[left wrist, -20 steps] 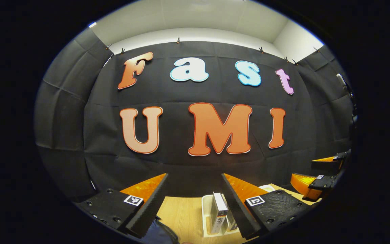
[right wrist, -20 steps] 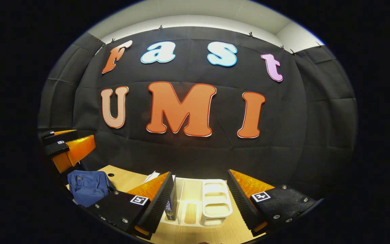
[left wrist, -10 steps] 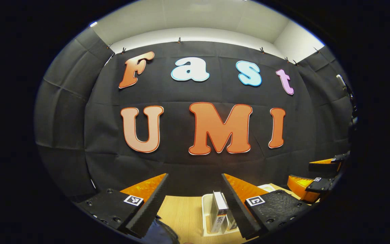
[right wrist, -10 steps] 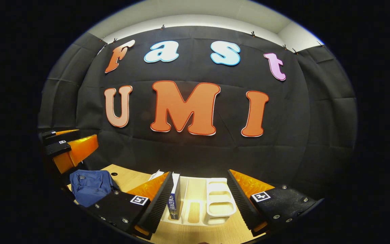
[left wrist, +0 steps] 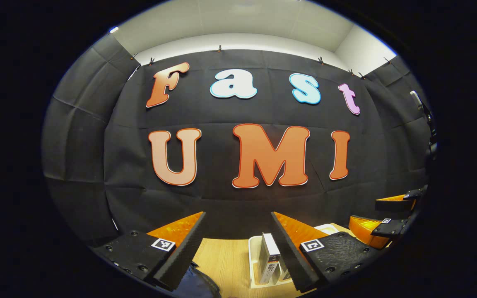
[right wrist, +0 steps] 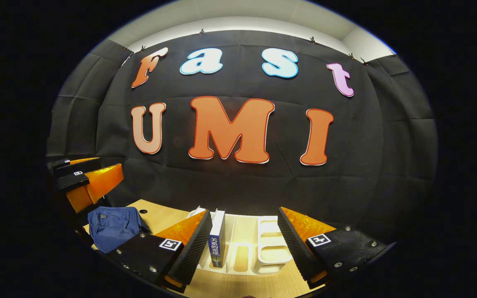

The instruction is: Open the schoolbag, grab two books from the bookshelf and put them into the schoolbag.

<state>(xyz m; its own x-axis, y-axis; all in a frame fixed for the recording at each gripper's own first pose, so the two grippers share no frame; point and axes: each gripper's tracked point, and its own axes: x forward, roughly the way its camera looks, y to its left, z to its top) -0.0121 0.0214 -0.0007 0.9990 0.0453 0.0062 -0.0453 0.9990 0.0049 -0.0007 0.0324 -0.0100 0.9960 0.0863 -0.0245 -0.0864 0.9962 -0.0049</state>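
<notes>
Right gripper view sets the right gripper [right wrist: 244,244] low in front, jaws spread wide and pinching nothing, aimed at the white bookshelf [right wrist: 269,248] on the wooden table [right wrist: 155,215]. A blue-spined book [right wrist: 217,240] stands upright in a shelf slot just beside the gripper's left finger, with more books leaning behind it. Further left lies the blue schoolbag [right wrist: 112,225], apparently zipped, though that is hard to tell. In the left gripper view, the left gripper [left wrist: 238,248] is equally spread and empty, a white-topped book [left wrist: 270,258] standing near its right finger and a dark edge of the bag under its left. The bag should be opened first, I judge: one gripper pins the fabric while the other pulls the zip, approaching low so the soft bag doesn't slide.
</notes>
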